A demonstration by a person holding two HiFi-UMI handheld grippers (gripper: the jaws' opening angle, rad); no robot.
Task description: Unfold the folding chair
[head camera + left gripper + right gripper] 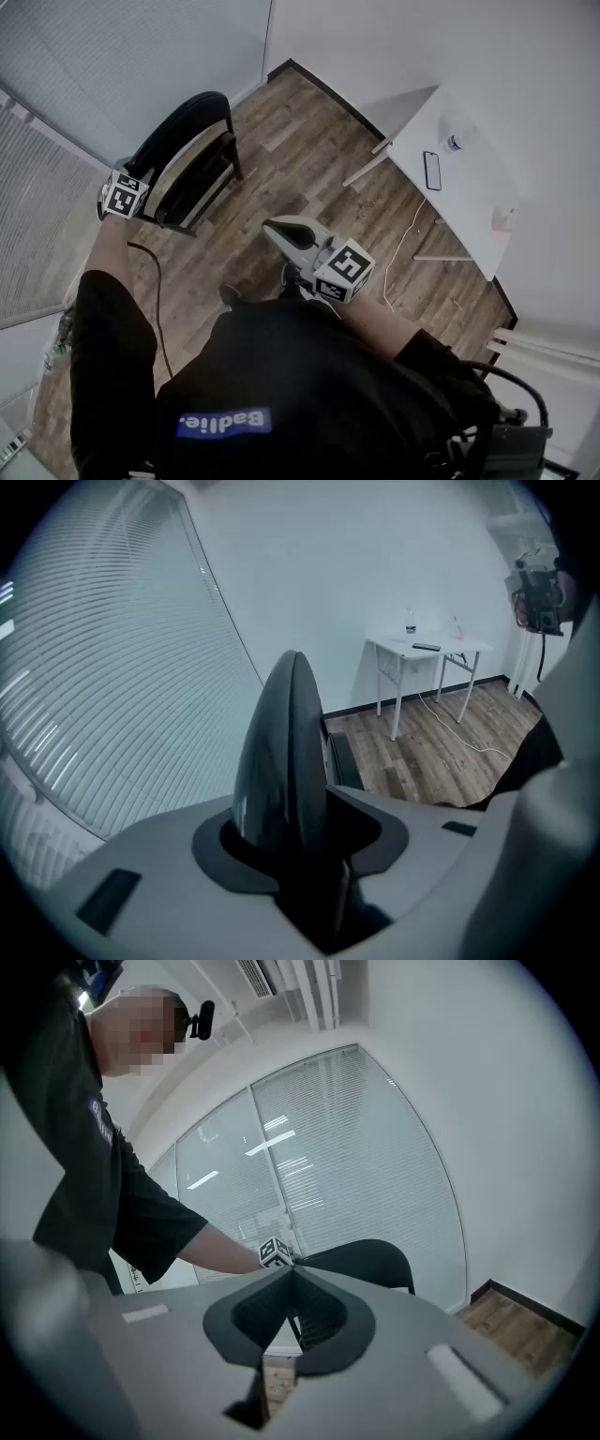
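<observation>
The left tongs [302,841] are closed on the top edge of the folding chair [281,747], whose black curved backrest rises out of the gap between the jaws and fills it. The right tongs [289,1275] are shut tight with nothing between them, held out over the wooden floor [309,150] in front of the person's body. The right tongs' own view looks across at the chair [370,1260] from the side and catches the person's bare forearm reaching to it, with the left tongs' marker cube [274,1252] right at the backrest's edge. Only the head view takes in the whole chair [192,155]: it stands folded flat by the blinds at the upper left, the left tongs [131,195] at its upper rim and the right tongs [274,229] well apart from it, toward the middle of the room. The left tongs' view looks past the backrest to a white desk [441,649] against the far wall with a small bottle [410,621] on it; the head view adds a dark phone [432,170] lying beside that bottle [453,143].
</observation>
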